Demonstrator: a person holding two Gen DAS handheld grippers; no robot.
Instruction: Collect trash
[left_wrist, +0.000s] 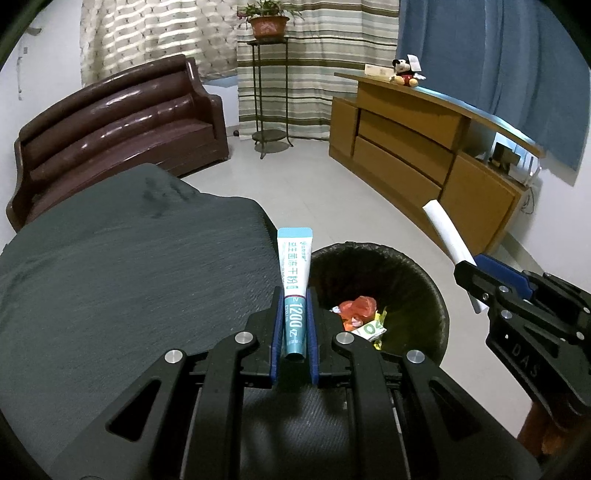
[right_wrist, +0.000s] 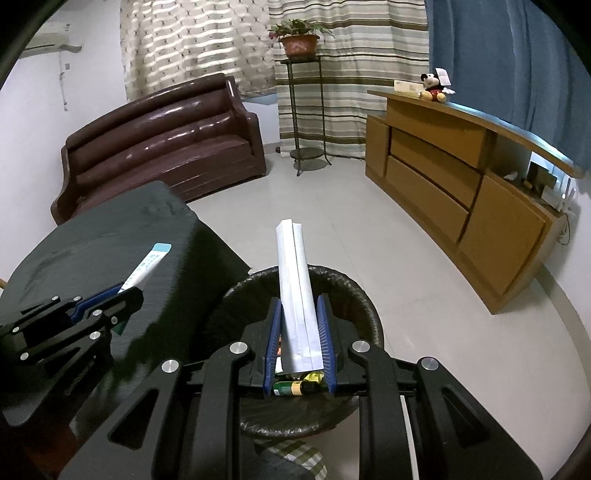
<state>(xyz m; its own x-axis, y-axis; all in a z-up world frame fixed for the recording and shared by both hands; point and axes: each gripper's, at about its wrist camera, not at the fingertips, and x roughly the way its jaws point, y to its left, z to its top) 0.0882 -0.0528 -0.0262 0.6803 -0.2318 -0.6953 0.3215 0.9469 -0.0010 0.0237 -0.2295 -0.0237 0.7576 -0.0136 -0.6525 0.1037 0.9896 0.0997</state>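
Left gripper (left_wrist: 293, 325) clamped on teal tube (left_wrist: 294, 273), long axis running up-frame at center, flat crimped end on top. Right gripper (right_wrist: 298, 332) clamped on white folded packet (right_wrist: 295, 291), also pointing up-frame, over black-lined trash bin (right_wrist: 354, 291) holding wrappers. Dark cloth-covered table (left_wrist: 110, 266) left, pale tile floor (left_wrist: 314, 184), brown sofa (left_wrist: 118, 122) upper left, wooden cabinet (left_wrist: 424, 147) right.

Teal-and-white sachet (left_wrist: 294, 291) and white folded packet (right_wrist: 297, 295), both upright above the black-lined bin (left_wrist: 413, 266).
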